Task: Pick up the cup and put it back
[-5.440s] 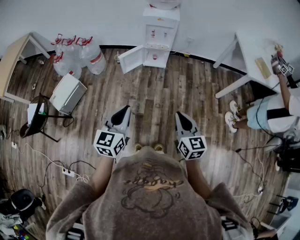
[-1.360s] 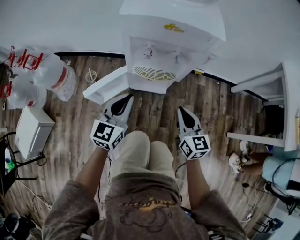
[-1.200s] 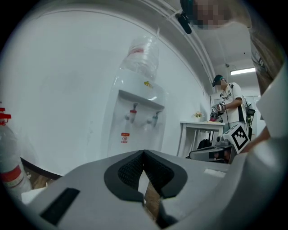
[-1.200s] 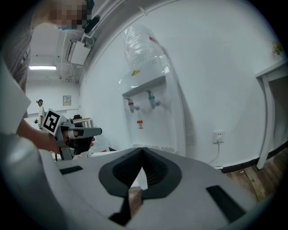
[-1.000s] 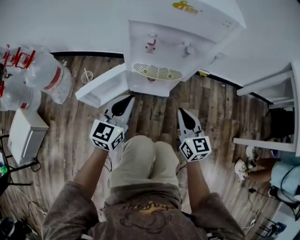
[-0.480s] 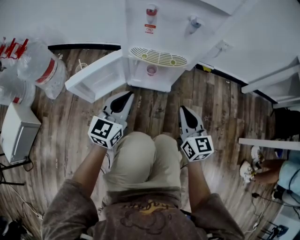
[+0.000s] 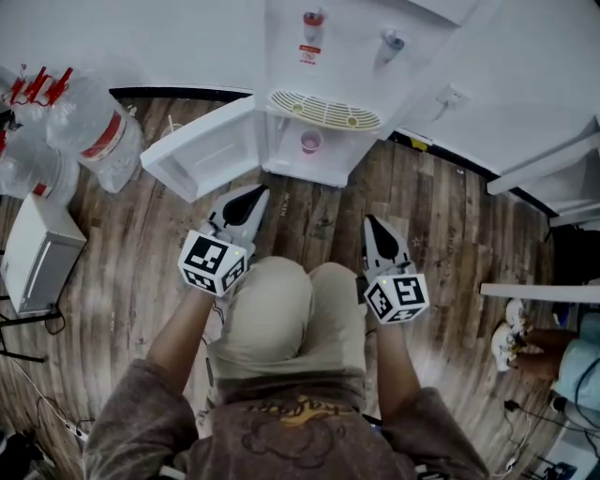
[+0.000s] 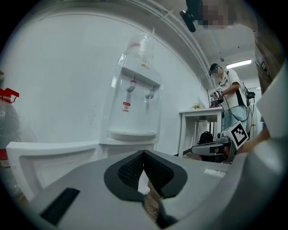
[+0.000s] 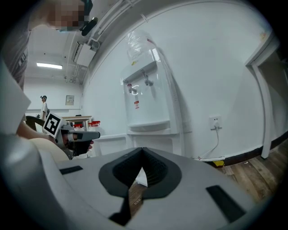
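Knees, ours, bent in pale trousers, fill the bottom of the head view. Left gripper: jaws pressed together, nothing between them. Right gripper: jaws likewise together and empty. We hold both low over the wooden floor, one beside each knee, pointing toward the water dispenser. Cabinet door of the dispenser: swung open toward our left. Cup: small, pink as far as we can tell at this size, standing inside the open lower cabinet, well apart from both grippers. Above it: drip grille, then red tap and blue tap. Water bottles: clustered far left by the wall.
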{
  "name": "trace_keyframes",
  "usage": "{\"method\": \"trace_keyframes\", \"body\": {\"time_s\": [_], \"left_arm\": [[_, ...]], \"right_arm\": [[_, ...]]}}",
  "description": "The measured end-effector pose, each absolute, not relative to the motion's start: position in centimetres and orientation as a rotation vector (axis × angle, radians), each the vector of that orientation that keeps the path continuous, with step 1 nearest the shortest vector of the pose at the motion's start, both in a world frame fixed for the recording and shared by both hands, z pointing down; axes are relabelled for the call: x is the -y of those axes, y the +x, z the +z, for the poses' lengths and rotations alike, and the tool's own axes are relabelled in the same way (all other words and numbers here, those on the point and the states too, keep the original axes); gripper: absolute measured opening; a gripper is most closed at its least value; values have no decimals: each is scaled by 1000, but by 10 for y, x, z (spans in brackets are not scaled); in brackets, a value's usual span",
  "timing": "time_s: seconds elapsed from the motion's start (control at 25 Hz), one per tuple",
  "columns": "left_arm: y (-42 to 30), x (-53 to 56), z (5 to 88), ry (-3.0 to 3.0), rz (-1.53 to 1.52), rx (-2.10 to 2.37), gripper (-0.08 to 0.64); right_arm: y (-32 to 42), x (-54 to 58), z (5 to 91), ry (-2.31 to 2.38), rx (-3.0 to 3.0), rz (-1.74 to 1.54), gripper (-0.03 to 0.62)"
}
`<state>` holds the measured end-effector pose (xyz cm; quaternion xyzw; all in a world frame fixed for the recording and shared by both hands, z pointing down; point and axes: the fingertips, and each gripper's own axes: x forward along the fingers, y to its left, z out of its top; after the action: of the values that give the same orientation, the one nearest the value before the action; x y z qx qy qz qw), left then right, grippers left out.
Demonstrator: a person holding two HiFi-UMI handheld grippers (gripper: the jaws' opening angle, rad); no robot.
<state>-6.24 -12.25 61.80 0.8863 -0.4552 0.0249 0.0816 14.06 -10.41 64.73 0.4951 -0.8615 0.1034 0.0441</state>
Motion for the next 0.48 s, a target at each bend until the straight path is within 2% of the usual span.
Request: {"method": "trace_keyframes", "body": {"time_s": [0.28, 0.48], "left_arm": [[-68, 117, 621, 2650, 92, 1372, 6], [-72, 113, 623, 2635, 88, 1376, 87]], "right_arm": [[137, 94, 645, 1505, 2642, 297, 3], [138, 86, 644, 1499, 2648, 287, 3]]}}
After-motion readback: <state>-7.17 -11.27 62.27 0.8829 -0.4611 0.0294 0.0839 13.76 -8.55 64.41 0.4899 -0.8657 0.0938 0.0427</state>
